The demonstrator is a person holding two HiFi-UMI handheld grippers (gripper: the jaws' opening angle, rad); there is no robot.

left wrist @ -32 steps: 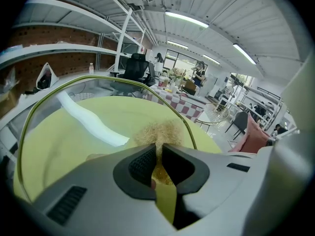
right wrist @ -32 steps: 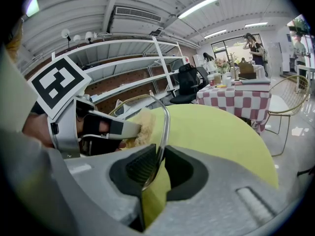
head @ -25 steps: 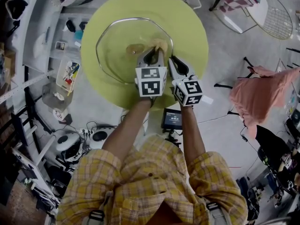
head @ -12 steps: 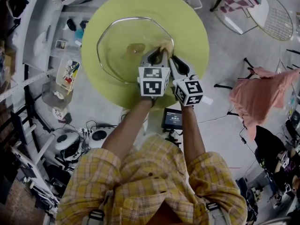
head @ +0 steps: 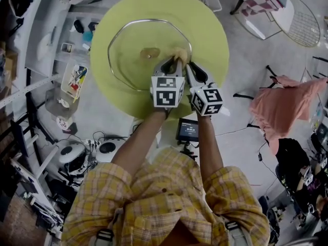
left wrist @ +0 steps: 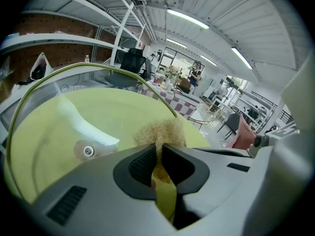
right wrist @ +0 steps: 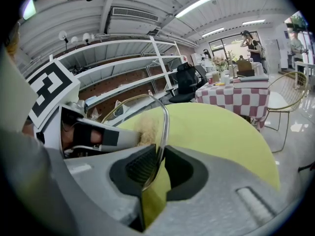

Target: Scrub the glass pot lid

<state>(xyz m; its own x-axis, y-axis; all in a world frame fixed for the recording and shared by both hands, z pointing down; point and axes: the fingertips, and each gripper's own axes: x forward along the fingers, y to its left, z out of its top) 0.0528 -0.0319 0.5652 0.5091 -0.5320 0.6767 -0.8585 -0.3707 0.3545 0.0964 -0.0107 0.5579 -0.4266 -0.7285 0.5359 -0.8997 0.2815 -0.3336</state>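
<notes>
While against the lid (head: 128,60), scrubber (head: 179,52) in left gripper (head: 173,62).

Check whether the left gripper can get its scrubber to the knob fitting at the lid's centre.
Probably yes. The left gripper is shut on the scrubber, which rests against the glass lid; only bare glass lies between it and the knob fitting. The right gripper clamps the rim, off that path.
</notes>
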